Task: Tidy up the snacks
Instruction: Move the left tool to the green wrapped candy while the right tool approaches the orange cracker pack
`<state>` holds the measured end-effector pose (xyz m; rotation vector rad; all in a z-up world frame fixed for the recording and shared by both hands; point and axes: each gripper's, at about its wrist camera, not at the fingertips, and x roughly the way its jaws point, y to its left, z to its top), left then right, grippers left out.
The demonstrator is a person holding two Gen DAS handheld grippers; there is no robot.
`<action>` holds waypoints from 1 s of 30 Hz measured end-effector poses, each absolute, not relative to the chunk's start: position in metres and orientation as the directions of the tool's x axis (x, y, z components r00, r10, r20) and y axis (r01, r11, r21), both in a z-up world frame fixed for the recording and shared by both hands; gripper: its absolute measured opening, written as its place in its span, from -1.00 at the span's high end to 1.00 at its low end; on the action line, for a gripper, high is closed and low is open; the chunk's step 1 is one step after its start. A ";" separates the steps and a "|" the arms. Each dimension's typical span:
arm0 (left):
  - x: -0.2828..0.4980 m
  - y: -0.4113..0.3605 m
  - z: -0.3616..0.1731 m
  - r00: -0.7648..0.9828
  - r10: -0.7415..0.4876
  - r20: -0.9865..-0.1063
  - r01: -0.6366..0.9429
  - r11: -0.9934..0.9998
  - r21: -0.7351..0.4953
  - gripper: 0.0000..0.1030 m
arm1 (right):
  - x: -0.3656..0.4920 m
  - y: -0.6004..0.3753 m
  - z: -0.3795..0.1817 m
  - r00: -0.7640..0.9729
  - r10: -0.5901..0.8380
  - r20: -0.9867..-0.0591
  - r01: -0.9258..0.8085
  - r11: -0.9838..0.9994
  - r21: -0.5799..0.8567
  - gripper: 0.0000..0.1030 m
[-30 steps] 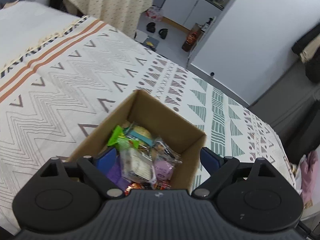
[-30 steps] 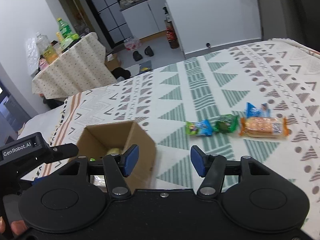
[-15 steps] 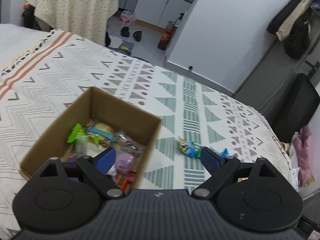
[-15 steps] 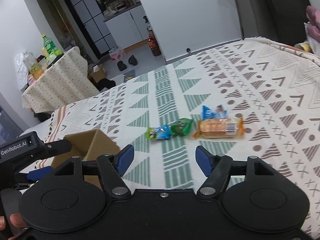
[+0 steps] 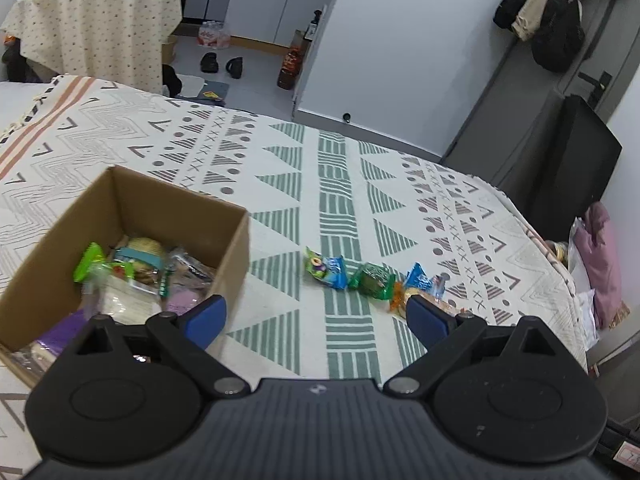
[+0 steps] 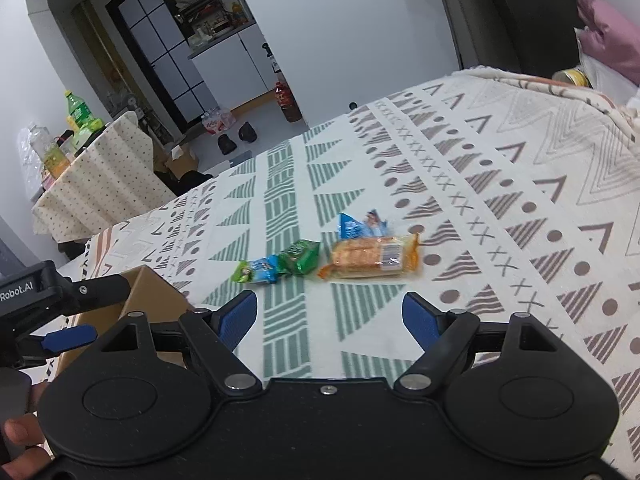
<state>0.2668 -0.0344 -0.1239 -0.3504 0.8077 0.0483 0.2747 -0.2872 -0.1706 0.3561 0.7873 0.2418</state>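
A brown cardboard box point(image 5: 230, 256) point(image 6: 154, 296) with several wrapped snacks inside sits on the patterned bedspread at the left. To its right lie a small green-and-blue packet point(image 5: 326, 271) point(image 6: 256, 271), a green packet point(image 5: 374, 280) point(image 6: 300, 257), a blue packet point(image 5: 420, 278) point(image 6: 354, 227) and an orange cracker pack point(image 6: 374, 256), partly hidden behind a finger in the left wrist view. My left gripper point(image 5: 318, 316) is open above the bed just right of the box. My right gripper point(image 6: 330, 316) is open and empty, near the loose packets.
The bedspread point(image 5: 344, 184) runs to an edge at the right, with pink cloth point(image 5: 604, 264) beyond. A cloth-covered table point(image 5: 96, 20) with bottles stands across the floor. The left gripper's body point(image 6: 48, 296) shows at the right wrist view's left edge.
My left gripper has swung from over the box to the right, so the loose packets are now in its view. My right gripper has also turned right, toward those packets. Both stayed open.
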 end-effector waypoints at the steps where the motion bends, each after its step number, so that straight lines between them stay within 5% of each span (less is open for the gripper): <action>1: 0.269 -0.037 -0.126 0.691 -0.096 -0.717 -0.167 0.943 -0.287 -0.86 | 0.275 -0.290 -0.175 0.683 0.343 -0.645 -0.074 0.911 0.406 -0.54; 22: 0.336 -0.075 -0.157 0.676 -0.145 -0.722 -0.087 0.958 -0.274 -0.80 | 0.329 -0.313 -0.221 0.686 0.377 -0.623 -0.029 0.869 0.494 -0.53; 30: 0.368 -0.088 -0.170 0.677 -0.151 -0.720 -0.045 0.968 -0.245 -0.51 | 0.355 -0.312 -0.227 0.709 0.390 -0.588 -0.050 0.859 0.509 -0.49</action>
